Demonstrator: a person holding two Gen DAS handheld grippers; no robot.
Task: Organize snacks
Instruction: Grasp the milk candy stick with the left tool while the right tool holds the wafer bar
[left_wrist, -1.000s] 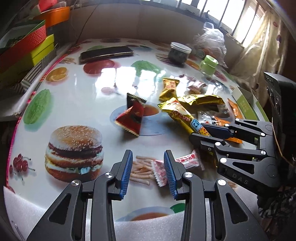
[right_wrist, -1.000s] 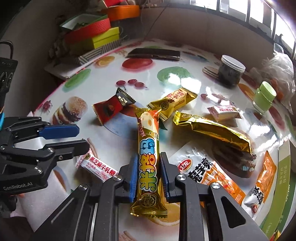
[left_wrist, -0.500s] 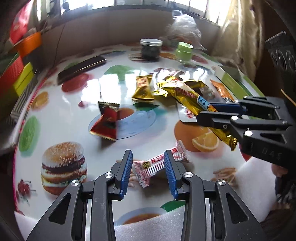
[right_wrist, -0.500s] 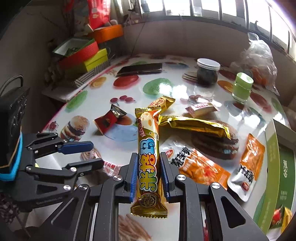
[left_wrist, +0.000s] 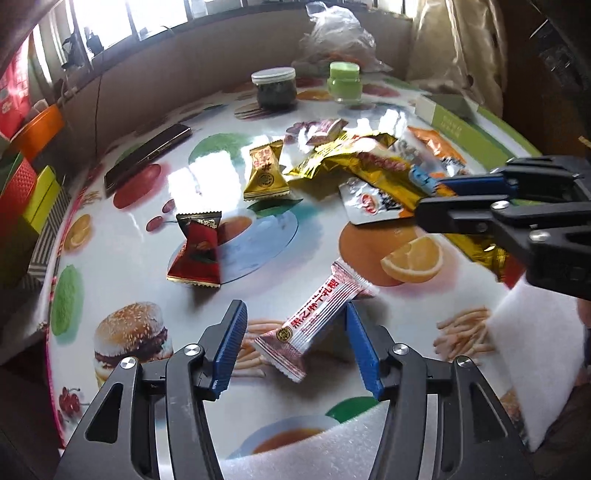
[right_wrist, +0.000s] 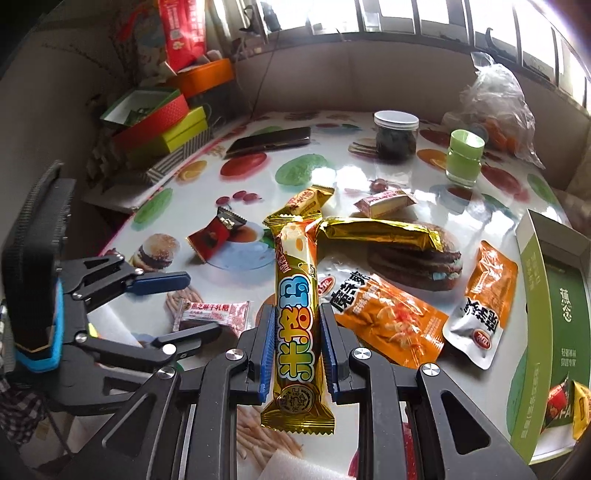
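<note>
Now the right gripper (right_wrist: 297, 354) pinches a gold snack bar (right_wrist: 297, 314) at lower centre, while the left gripper (left_wrist: 293, 347), jaws just spread, straddles a pink-and-white candy (left_wrist: 317, 317), likely needing closing next.

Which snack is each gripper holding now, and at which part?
The right gripper clamps the long gold snack bar near its lower end. The left gripper holds nothing.

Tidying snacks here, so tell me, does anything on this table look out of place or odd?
Yes. A phone lies among the snacks, and a dark jar and green jar stand at the far edge. The packets are scattered, and the gold bars overlap. Nothing looks spilled or torn.
</note>
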